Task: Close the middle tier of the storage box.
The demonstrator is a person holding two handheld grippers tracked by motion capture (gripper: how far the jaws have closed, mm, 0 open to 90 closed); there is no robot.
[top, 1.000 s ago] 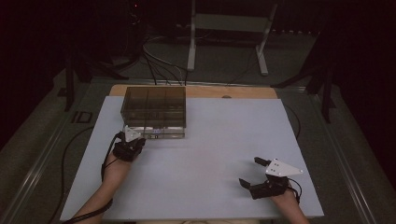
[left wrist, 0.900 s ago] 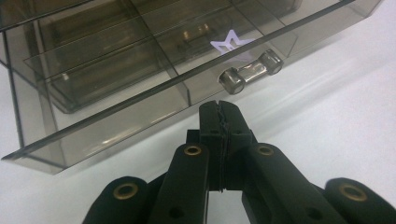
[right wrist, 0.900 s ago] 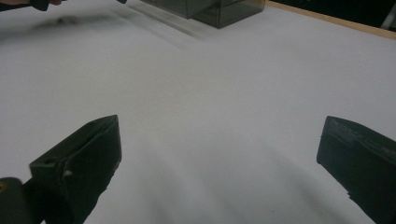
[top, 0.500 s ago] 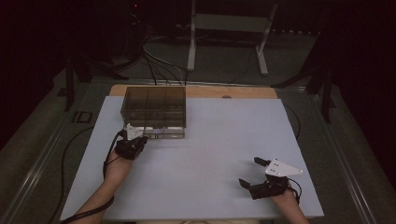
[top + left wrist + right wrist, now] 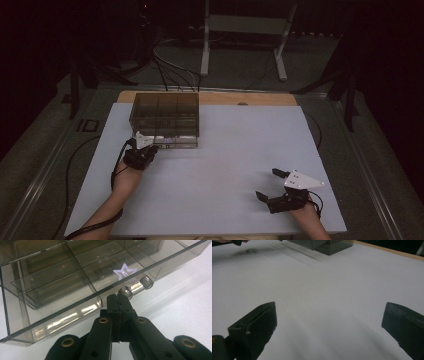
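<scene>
A white table (image 5: 220, 165) is seen from above; the left gripper (image 5: 145, 145), jaws pressed together, is held against a smoky plastic organiser box (image 5: 165, 117); the right gripper (image 5: 272, 185) is rested wide apart, empty.

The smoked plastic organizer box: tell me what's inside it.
The smoked plastic organizer box shows clear dividers forming compartments that look empty. A white star mark sits on its lid. The tinted lid and reflections hide the far compartments' contents.
</scene>
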